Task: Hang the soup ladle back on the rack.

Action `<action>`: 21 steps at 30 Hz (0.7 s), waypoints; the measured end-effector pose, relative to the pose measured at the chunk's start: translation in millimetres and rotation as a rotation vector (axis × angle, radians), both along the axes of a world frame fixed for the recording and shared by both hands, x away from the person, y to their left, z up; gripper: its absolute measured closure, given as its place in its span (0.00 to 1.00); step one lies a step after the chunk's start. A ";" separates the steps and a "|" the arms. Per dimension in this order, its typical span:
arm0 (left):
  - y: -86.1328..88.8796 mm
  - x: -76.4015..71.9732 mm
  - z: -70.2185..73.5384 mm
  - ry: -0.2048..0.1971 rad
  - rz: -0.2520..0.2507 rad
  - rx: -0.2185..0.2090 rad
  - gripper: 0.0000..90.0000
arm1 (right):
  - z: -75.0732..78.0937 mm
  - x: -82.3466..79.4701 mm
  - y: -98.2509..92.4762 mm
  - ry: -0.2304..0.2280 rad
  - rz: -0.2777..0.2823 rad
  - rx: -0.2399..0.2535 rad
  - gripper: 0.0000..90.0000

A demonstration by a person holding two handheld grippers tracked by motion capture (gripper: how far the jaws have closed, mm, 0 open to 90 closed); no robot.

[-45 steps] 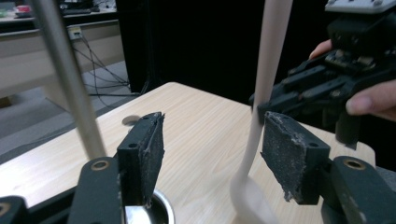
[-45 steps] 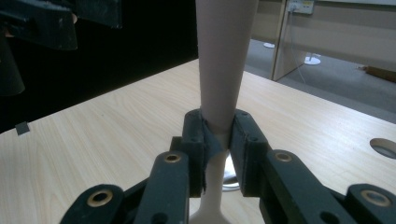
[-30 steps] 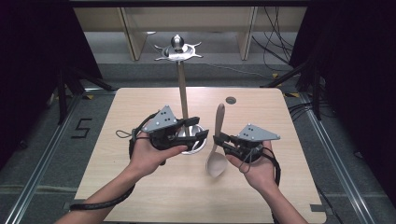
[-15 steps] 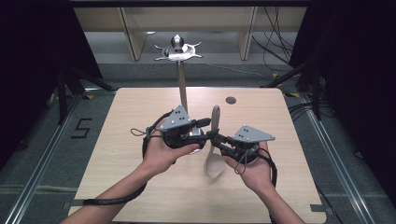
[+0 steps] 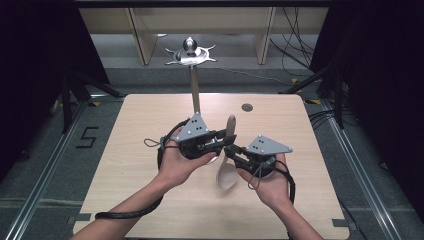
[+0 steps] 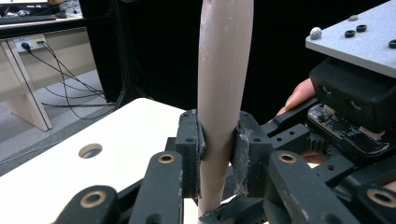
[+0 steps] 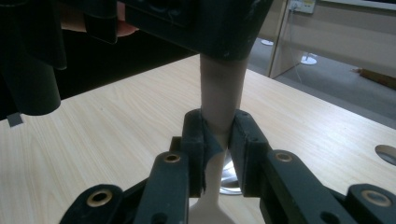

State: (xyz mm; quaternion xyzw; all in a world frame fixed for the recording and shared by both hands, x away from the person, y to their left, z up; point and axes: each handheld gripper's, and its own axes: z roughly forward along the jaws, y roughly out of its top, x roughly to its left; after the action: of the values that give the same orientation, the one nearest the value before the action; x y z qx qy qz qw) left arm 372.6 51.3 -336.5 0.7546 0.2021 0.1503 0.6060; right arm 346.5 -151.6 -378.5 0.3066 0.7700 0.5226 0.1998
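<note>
- While you hold the beige spoon (image 5: 227, 165) upright above the desk (image 5: 125, 130), your left tongs (image 6: 218, 144) have just closed onto its handle.
- Your right tongs (image 7: 218, 135) clamp the neck below.
- A "5" (image 5: 86, 137) marks the floor.

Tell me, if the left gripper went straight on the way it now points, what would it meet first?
Probably the right gripper. The left gripper, shut on the spoon, points toward it, and its body sits close behind the handle in the left gripper view; the depth there is hard to judge.
</note>
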 end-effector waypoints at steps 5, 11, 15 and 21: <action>2.2 -0.8 1.0 0.003 -0.009 0.008 0.82 | 2.2 1.1 1.5 -0.027 0.024 0.006 0.78; 7.3 2.4 1.7 -0.004 -0.019 0.011 0.83 | 5.9 -2.4 -4.3 -0.002 -0.008 -0.008 0.61; 13.2 4.1 4.7 0.005 -0.017 0.009 0.83 | 1.4 -4.0 -11.2 -0.009 0.008 -0.030 0.56; 24.3 8.3 10.0 0.000 -0.037 0.025 0.83 | -8.8 -11.5 -22.4 0.059 0.000 -0.036 0.55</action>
State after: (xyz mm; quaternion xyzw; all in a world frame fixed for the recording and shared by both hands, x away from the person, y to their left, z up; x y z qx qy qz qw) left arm 380.9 75.6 -326.5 0.7657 0.1861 0.1420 0.5990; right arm 334.9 -174.0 -387.3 0.3183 0.7848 0.4994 0.1825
